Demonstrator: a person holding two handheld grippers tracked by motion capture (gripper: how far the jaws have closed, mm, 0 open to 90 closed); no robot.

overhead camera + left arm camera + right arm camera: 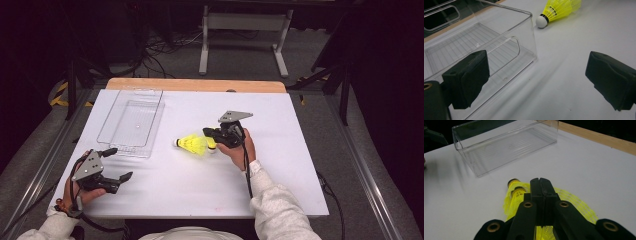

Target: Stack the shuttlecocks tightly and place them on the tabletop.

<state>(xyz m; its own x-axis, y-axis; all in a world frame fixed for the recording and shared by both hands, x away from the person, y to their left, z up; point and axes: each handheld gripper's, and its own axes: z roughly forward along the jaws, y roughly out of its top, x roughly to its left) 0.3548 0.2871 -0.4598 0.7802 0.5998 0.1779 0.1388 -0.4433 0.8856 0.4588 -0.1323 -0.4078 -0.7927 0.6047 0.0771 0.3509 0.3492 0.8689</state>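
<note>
A yellow shuttlecock (194, 145) lies on the white table (280, 175), its white cork (541, 21) toward the clear bin. In the right gripper view a second cork (518, 189) sits close beside the first (513, 181), as of two nested shuttlecocks. My right gripper (207, 133) (540, 182) is shut, its jaws pressed together on the yellow mesh skirt (576, 202), which spreads out on both sides of them. At the near left, my left gripper (121, 163) (541, 75) stands open with nothing between its pads, next to the bin's near corner.
A clear plastic bin (127, 150) (526, 35) (469, 150) with nothing in it stands at the table's left centre. A wooden strip (195, 85) runs along the far edge. Beyond it are a white stand (240, 30) and cables on the floor.
</note>
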